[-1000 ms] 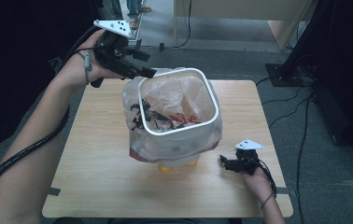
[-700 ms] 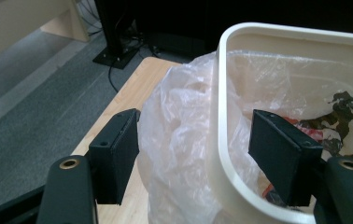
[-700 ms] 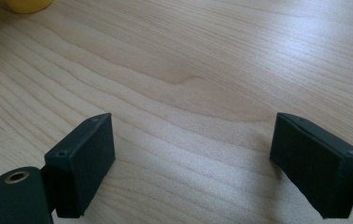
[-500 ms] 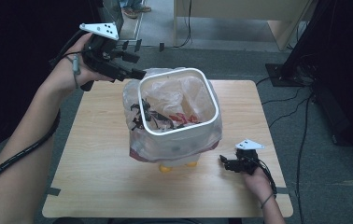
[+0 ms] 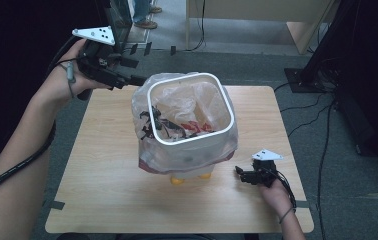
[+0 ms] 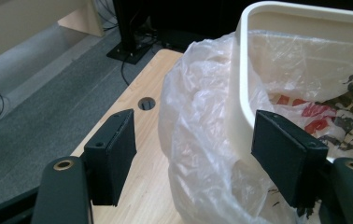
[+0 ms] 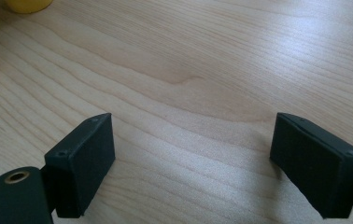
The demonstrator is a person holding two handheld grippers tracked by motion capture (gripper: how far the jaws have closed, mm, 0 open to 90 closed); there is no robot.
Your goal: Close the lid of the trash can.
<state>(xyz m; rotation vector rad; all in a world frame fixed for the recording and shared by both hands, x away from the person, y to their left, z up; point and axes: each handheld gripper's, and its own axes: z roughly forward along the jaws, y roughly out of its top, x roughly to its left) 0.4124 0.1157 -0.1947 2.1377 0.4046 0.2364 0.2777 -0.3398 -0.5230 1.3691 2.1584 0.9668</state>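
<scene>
Reaching in over the worktop's far left corner, the left claw (image 5: 127,70) was held up in the person's left hand (image 5: 69,82), its black jaws spread wide and empty. In the left gripper view the left claw (image 6: 193,158) pointed at the rim of the white square plastic bin (image 6: 240,84) — one jaw sat outside on the crinkled clear plastic liner bag (image 6: 198,140), the other by the rim, neither closed on anything.

The white square plastic bin (image 5: 192,80) stood near the middle of the light wooden worktop (image 5: 102,180), the clear plastic liner bag (image 5: 144,100) draped over its rim and down its sides, with red and dark printing showing inside. Small yellow objects (image 5: 178,180) peeked out at the front of its base.

Right of the bin, near the front edge, the right claw (image 5: 241,174) rested low on the wood, apart from the bin. In the right gripper view the right claw (image 7: 191,158) stood open over bare wood grain.
</scene>
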